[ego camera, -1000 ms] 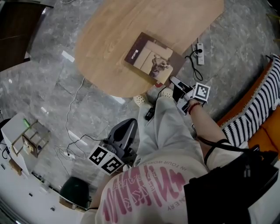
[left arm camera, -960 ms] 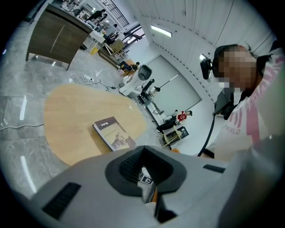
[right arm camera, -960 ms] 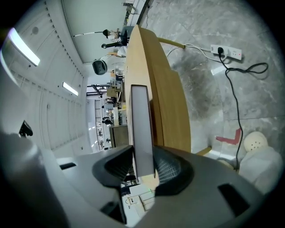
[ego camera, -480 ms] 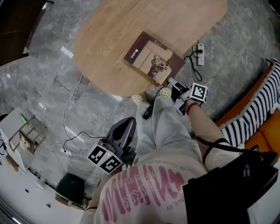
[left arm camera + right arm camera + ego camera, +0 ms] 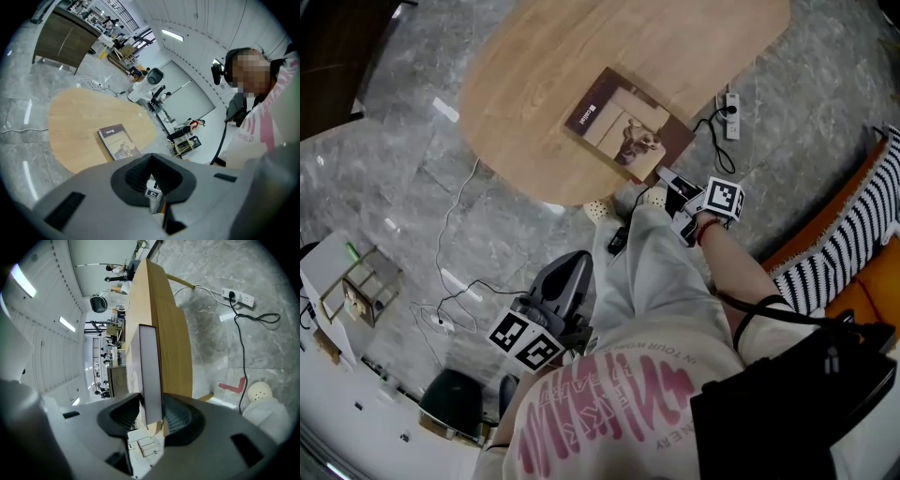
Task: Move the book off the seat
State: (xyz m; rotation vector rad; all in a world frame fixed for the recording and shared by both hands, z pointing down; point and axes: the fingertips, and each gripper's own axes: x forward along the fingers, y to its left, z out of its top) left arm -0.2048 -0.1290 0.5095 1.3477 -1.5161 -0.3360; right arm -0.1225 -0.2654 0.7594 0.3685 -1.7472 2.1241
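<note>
Clutter around: white power strip [image 5: 730, 103] with looping black cable on grey marbled floor, at 1 o'clock of right gripper [image 5: 667, 178]; black-and-white striped cushion [image 5: 853, 234] on orange seat [image 5: 874, 292] at 4 o'clock, well apart. Pale trouser leg [image 5: 652, 262] just beside the wrist. Right forearm stretched forward, tilted slightly down, jaws clamped on near corner of brown-and-cream rectangular paperback book [image 5: 623, 127], flat on smooth pale oval wooden table [image 5: 534, 84]. Down at 7 o'clock, left gripper [image 5: 151, 159], ribbed dark pads closed together, empty.
</note>
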